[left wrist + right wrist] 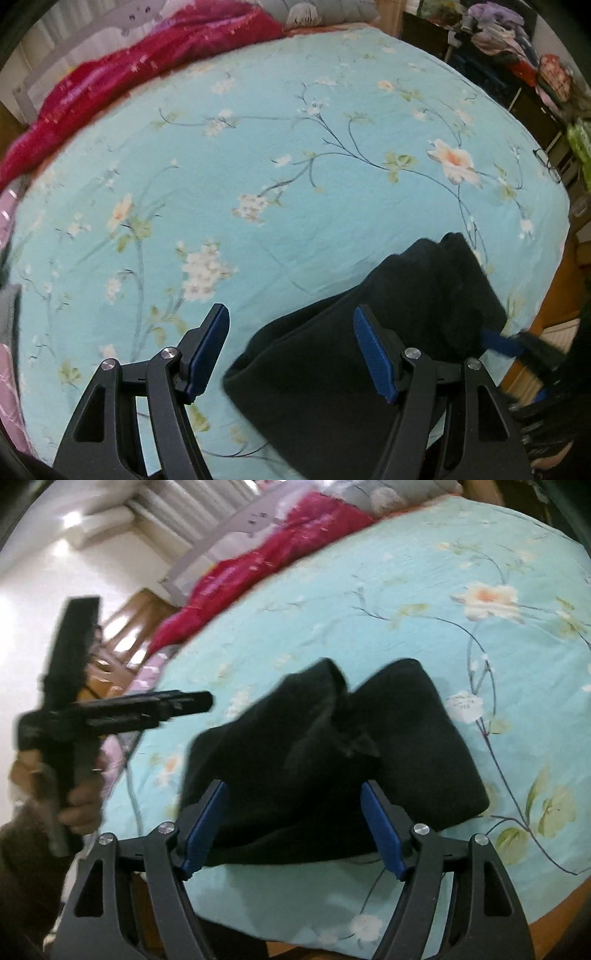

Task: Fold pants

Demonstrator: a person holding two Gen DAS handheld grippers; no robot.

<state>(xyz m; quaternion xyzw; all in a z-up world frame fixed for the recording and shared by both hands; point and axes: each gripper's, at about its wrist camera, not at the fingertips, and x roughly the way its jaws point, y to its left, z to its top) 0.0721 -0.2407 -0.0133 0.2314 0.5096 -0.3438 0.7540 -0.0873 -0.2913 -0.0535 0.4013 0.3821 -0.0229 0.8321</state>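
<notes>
The black pants (332,753) lie folded into a thick bundle on the light blue floral bed sheet (424,602), near its front edge. My right gripper (293,812) hovers over the bundle's near edge, jaws open, pads (205,827) not pressing the cloth. In the left wrist view the pants (369,332) sit at lower right. My left gripper (291,347) is open above the sheet (258,166), its right finger over the pants' left part and nothing clamped. A hand (79,805) holds the left gripper (203,701) up to the left of the bundle. A blurred blue pad of the right gripper (495,339) shows beyond the pants.
A red blanket (129,74) is bunched along the far side of the bed, with a grey pillow (317,14) behind it. Glasses (550,166) lie at the bed's right edge. Shelves of clutter (517,44) stand to the right. A wooden chair (125,627) is beyond the left side.
</notes>
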